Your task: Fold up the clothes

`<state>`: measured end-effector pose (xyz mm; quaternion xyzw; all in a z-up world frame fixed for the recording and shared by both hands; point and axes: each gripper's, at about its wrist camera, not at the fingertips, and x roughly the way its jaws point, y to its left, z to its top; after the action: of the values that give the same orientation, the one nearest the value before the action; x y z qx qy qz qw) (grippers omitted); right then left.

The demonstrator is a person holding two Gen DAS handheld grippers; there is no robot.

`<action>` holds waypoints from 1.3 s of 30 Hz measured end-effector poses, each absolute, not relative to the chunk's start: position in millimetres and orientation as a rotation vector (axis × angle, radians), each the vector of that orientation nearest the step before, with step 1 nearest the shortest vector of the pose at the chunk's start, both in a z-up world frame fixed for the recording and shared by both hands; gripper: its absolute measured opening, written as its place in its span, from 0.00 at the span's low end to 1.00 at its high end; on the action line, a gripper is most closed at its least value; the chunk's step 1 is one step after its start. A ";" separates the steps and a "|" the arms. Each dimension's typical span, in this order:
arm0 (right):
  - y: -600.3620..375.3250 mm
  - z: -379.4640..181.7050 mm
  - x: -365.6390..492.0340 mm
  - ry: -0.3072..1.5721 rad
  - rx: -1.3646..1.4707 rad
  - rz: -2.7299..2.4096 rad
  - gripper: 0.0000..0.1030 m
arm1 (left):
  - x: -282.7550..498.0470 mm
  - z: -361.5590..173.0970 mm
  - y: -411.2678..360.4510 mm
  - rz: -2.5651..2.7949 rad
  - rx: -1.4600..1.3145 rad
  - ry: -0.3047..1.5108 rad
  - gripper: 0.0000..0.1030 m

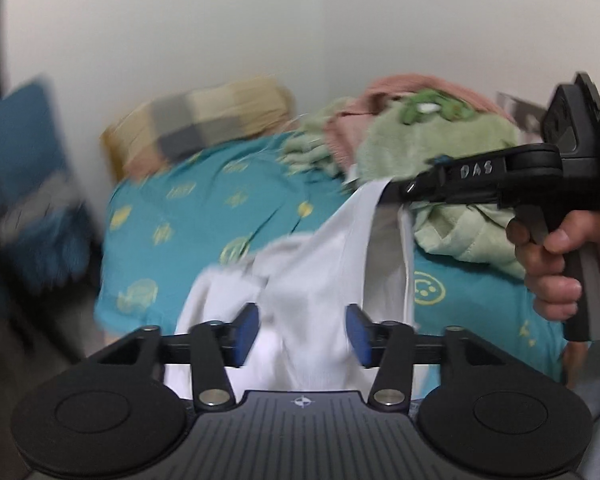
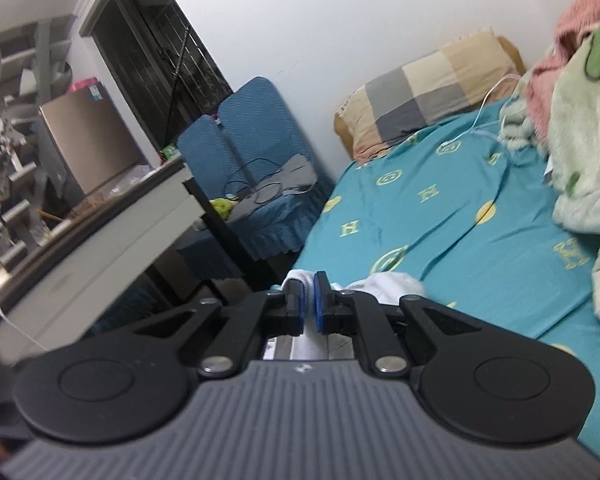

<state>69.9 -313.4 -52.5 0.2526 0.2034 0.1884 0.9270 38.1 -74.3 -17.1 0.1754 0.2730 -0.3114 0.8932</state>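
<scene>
My right tongs (image 2: 308, 300) are clamped on an edge of the white garment (image 1: 312, 276), pinching a band of white cloth between the blue pads. My left tongs (image 1: 302, 330) stand apart, with the cloth bunched loosely between their fingers. The garment hangs lifted over the teal bedsheet (image 1: 204, 208), its long axis stretched from my left tongs up and rightward to my right. A pale green blanket (image 1: 452, 140) lies heaped beyond.

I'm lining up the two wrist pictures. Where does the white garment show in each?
Left wrist: white garment centre-bottom, running from between the open left tool up to the right tool.
Right wrist: low centre, pinched in the right tool.
Shared landmark: checked pillow.
</scene>
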 end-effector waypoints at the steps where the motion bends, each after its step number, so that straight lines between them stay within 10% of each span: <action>1: -314.2 -53.5 70.2 0.419 0.528 0.395 0.08 | 46.7 -16.8 -86.8 -0.676 0.407 0.557 0.53; 9: -325.1 -60.9 74.4 0.428 0.597 0.409 0.09 | 93.7 -37.7 -178.5 -0.877 0.722 0.462 0.51; 14: -335.6 -66.6 77.4 0.429 0.646 0.392 0.09 | 130.6 -61.8 -199.4 -0.864 0.723 0.540 0.10; 19: -341.8 -68.3 78.4 0.416 0.685 0.356 0.14 | 169.4 -53.9 -194.3 -0.801 0.554 0.599 0.08; 23: -352.3 -69.0 70.8 0.344 0.759 0.315 0.70 | 193.2 -32.0 -179.6 -0.692 0.416 0.609 0.08; 39: -245.9 -107.5 106.9 0.758 0.409 0.438 0.68 | 195.8 33.4 -152.2 -0.396 0.203 0.510 0.08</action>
<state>106.9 -245.9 -107.5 0.1967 0.3645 0.2106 0.8855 195.8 -152.2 33.4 0.0995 0.2500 -0.1941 0.9433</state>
